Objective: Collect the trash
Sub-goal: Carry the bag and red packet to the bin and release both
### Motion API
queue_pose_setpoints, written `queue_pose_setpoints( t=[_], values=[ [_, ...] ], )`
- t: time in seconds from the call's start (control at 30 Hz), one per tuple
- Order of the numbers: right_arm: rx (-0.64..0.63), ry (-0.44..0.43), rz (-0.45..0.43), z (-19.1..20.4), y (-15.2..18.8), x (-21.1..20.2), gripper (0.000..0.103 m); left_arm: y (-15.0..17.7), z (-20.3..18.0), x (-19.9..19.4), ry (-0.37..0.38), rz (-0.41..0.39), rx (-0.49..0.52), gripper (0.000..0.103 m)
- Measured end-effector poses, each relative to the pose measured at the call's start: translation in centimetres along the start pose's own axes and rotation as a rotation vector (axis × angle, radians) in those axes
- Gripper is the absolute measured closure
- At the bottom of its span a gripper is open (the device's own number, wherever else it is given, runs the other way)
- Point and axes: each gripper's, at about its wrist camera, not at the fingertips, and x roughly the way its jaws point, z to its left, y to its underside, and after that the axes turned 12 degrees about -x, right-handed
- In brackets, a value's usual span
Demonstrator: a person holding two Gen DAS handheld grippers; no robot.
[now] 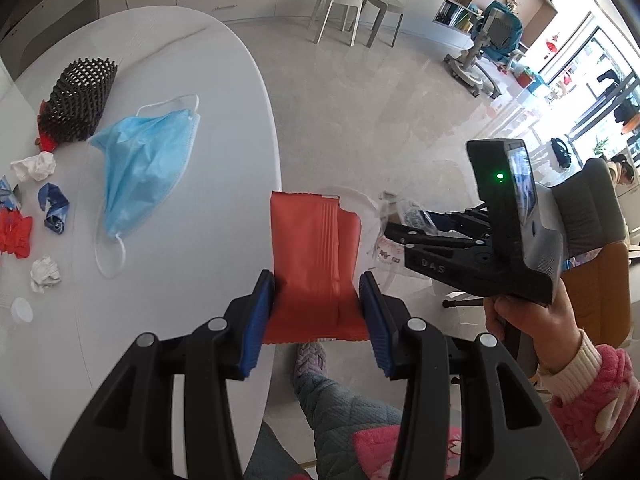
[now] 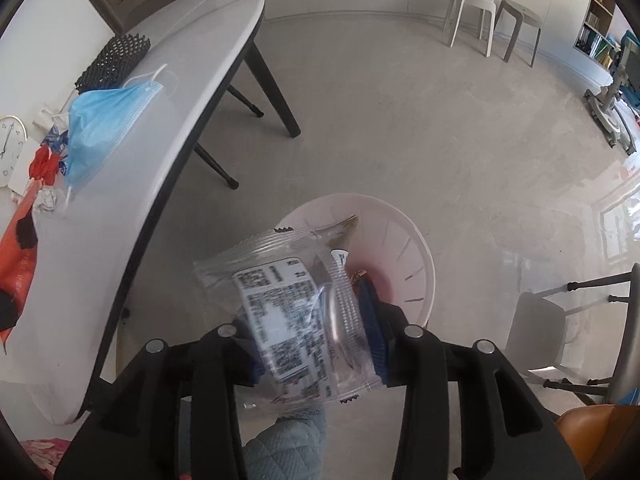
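- The right gripper (image 2: 320,344) has a clear plastic wrapper (image 2: 296,316) with a printed label between its blue pads; whether the pads still press on it cannot be told.
- That wrapper hangs directly above a white waste bin (image 2: 416,248) on the floor, beside the table's edge.
- To do this step well, in my judgement: keep the wrapper centred over the bin's mouth, spread the fingers fully, and let it drop clear of the rim.
- The left gripper (image 1: 318,312) is closed on a red-orange snack packet (image 1: 308,256) at both side edges, held past the white oval table (image 1: 180,280), near the bin; it should wait its turn.
- Left on the table, counted from the left wrist view: one blue face mask (image 1: 148,160), one black mesh sleeve (image 1: 80,100), two white crumpled paper balls (image 1: 34,165), one twisted blue wrapper (image 1: 54,208).
- Red scraps lie at the frame's edge; their number is unclear.
- Two stools (image 1: 356,12) stand farther off.
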Motion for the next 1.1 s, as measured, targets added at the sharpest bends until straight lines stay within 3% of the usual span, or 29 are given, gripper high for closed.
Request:
queue_pose_setpoints(
  t=[0.17, 0.47, 0.5, 0.63, 0.9, 1.0, 1.1],
  values=[
    [0.02, -0.011, 0.007, -1.7, 0.2, -0.1, 0.032, -0.7, -1.9, 2.0, -0.008, 0.033, 0.017, 0.059],
    [0.117, 0.061, -0.06, -7.0, 2.1, -5.4, 0.026, -2.3, -5.3, 7.0, 0.009, 0.106, 0.072, 0.059],
    [0.128, 0.068, -0.071, -7.4, 2.3, -6.0, 0.025, -2.5, -5.8, 7.5, 0.01, 0.112, 0.083, 0.058],
    [0.156, 0.094, -0.109, -8.9, 2.7, -8.2, 0.022, -3.1, -6.9, 8.6, -0.006, 0.125, 0.102, 0.036],
    [0.157, 0.073, -0.161, -7.6, 1.5, -10.2, 0.02, -3.4, -5.6, 5.3, 0.004, 0.078, 0.046, 0.025],
    [0.126, 0.058, -0.188, -5.6, 0.3, -11.0, 0.014, -3.3, -3.9, 2.7, 0.003, 0.03, 0.012, 0.024],
    [0.08, 0.033, -0.217, -3.1, -1.4, -11.9, 0.013, -2.4, -1.1, -0.8, -0.027, -0.038, -0.029, 0.011]
  ],
)
